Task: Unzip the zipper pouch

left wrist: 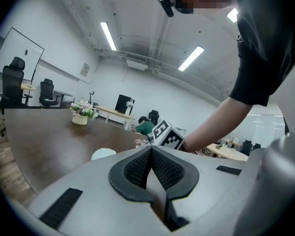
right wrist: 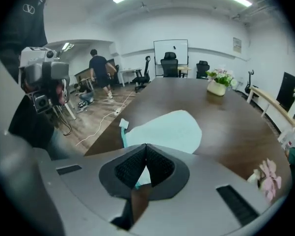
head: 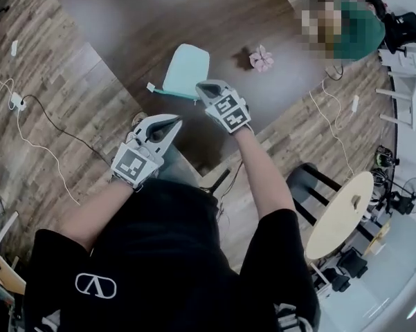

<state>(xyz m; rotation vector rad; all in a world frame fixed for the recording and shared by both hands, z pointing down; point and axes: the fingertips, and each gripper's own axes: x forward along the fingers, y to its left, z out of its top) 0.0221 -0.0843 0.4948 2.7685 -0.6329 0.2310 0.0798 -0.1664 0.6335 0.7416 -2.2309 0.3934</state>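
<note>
Okay, the pouch (head: 187,70) lies flat on the bench (head: 124,33), near its front corner. It is smooth pale mint fabric, rounded at one end, with a small white tab (head: 151,87) at the near corner and a darker teal strip along that edge. My right gripper (head: 202,87) hangs over the pouch's near edge, tilted down at it. Its grey shells taper to a point and its black dimpled pads (right wrist: 159,166) meet at the tips with nothing between them. I can't tell if it touches the fabric. My left gripper (head: 174,123) sits by the bench's edge, closer to me, jaws likewise closed and empty. The bench is dark, glossy wood. A pink flower (head: 261,59) lies well apart from the pouch.
</note>
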